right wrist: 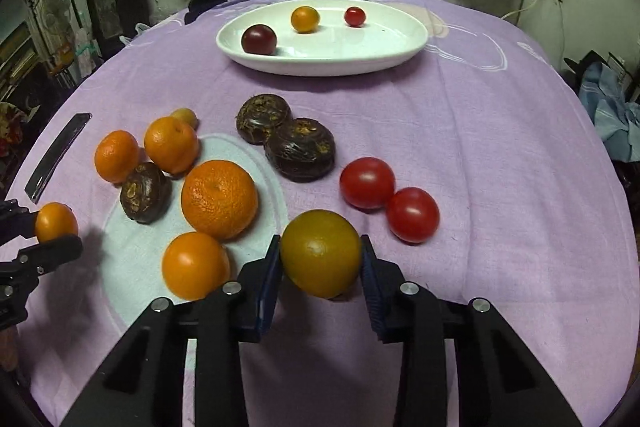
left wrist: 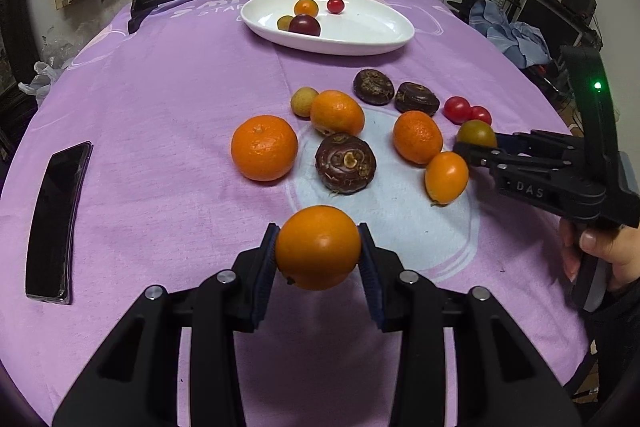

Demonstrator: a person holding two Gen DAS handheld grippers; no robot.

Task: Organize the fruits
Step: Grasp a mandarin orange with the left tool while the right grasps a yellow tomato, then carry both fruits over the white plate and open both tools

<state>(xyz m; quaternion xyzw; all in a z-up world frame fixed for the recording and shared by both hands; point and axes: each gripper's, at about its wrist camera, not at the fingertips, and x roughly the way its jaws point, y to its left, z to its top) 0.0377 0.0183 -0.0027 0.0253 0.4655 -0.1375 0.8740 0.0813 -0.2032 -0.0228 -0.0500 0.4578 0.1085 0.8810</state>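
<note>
While my tabletop [left wrist: 160, 107] under its purple cloth carries the white oval plate [left wrist: 360, 43] at the far side, three small tomatoes lie in that plate. Nearer me, mandarins [right wrist: 219, 199], dark water chestnuts [right wrist: 300, 149] and two red tomatoes [right wrist: 367, 182] sit loose. My left hand-held gripper [left wrist: 318, 249] is clamped on an orange kumquat [left wrist: 318, 247]; my right hand-held gripper [right wrist: 320, 255] squeezes a greenish-yellow tomato [right wrist: 320, 253]
</note>
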